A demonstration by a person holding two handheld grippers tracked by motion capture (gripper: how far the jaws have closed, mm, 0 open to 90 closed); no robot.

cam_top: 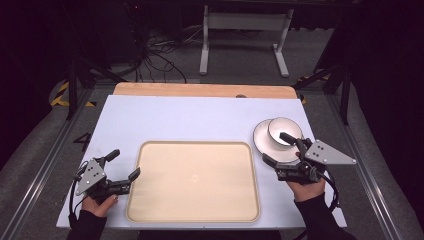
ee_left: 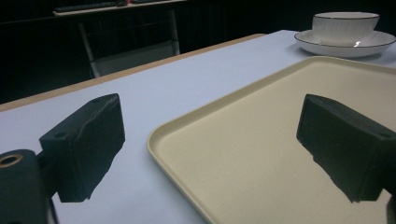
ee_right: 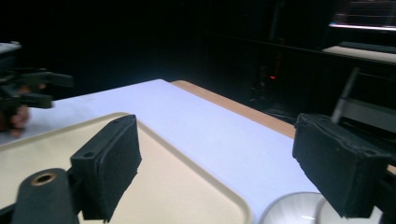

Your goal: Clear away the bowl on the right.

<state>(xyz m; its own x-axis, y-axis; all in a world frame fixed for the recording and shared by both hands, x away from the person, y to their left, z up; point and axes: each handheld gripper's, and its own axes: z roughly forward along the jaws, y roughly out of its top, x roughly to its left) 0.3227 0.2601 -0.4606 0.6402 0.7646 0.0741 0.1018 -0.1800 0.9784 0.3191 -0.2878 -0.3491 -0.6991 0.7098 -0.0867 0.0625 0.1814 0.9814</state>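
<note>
The right gripper (cam_top: pixel 286 147) hangs with its jaws spread wide and nothing between them, one jaw over the white bowl (cam_top: pixel 284 132) and the other at the near edge of the saucer (cam_top: pixel 261 141); whether they touch cannot be told. Bowl and saucer stand on the surface (cam_top: pixel 175 117) just right of the cream tray (cam_top: pixel 195 181). At the tray's left, the left gripper (cam_top: pixel 124 165) is also wide open and empty. No writing is readable.
</note>
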